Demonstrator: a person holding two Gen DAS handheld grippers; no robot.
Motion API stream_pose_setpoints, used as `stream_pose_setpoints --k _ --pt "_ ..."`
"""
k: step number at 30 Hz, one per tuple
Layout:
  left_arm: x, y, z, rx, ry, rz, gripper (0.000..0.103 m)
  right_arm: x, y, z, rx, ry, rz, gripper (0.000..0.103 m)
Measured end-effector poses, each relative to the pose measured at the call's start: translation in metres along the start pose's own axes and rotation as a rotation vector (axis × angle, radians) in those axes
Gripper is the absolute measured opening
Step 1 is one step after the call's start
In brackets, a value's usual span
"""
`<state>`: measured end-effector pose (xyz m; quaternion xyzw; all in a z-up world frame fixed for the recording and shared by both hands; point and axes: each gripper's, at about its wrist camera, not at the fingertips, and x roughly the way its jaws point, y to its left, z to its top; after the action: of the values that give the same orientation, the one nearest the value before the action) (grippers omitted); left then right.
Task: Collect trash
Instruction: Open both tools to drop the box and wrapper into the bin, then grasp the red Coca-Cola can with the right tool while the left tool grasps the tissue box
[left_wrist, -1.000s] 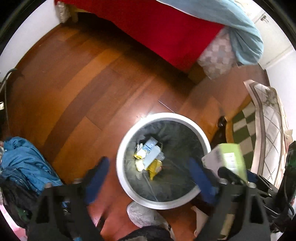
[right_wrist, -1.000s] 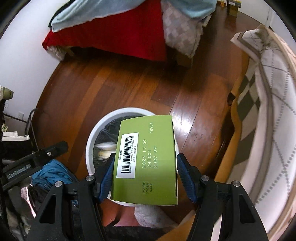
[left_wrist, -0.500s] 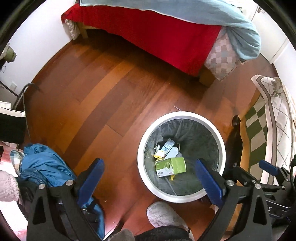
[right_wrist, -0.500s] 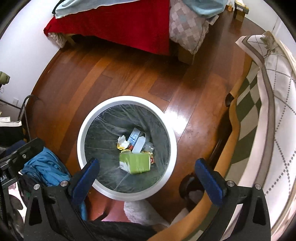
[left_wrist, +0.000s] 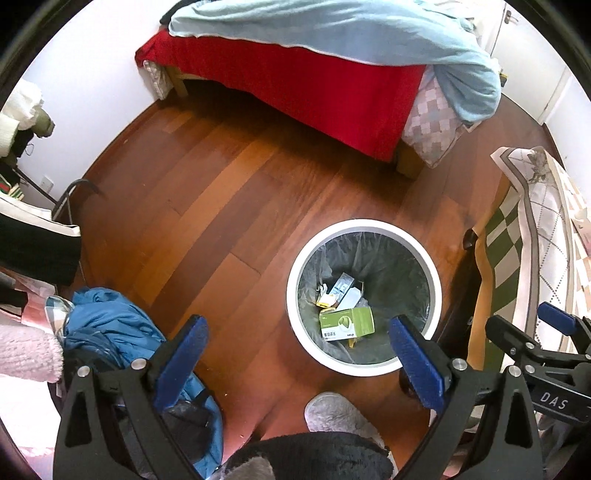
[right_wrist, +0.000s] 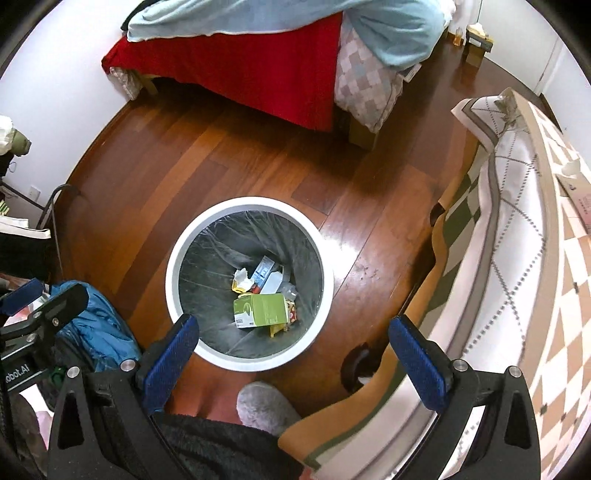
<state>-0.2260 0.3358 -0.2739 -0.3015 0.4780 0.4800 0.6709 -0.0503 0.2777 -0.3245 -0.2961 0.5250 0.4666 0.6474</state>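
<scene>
Dropping done — our right tongs (right_wrist: 293, 341), clamped on the green box (right_wrist: 260, 310) a second ago, now gape empty, left tongs (left_wrist: 297, 350) apart too; the box lies in the bin (right_wrist: 173, 258) — we seek more trash.

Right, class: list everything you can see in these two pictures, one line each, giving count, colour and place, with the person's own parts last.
bin: one, white rim, clear liner, on the floor.
green box: one, inside the bin, atop the other trash.
other trash: several pieces, white, yellow, blue, bin bottom.
bed: one, red sheet, light blue blanket, far wall.
blue garment: one, floor, left of the bin.
checked cloth: one, white, tan, green, right edge.
slipper: one, grey, near the bin.
left gripper: open, blue pads, empty.
right gripper: open, blue pads, empty.
</scene>
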Motion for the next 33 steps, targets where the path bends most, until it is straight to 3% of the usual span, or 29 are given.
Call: stream_pose_setpoints --k 14,22,28,33 --pt "-0.096 -0.018 -0.012 0.033 -0.141 0.006 0.1 -0.093 -0.012 -0.022 0.003 -0.123 0.052 0.103" --pt "-0.153 -0.049 -0.03 0.037 -0.192 0.036 0.1 -0.163 -0.033 -0.047 0.051 -0.212 0.122 0.103" --pt "-0.17 -0.119 -0.05 0.102 -0.227 -0.017 0.1 -0.213 -0.088 -0.081 0.192 -0.27 0.196 0.103" --pt "-0.144 -0.218 -0.074 0.225 -0.186 -0.068 0.1 -0.238 -0.166 -0.123 0.329 -0.319 0.093 0.103"
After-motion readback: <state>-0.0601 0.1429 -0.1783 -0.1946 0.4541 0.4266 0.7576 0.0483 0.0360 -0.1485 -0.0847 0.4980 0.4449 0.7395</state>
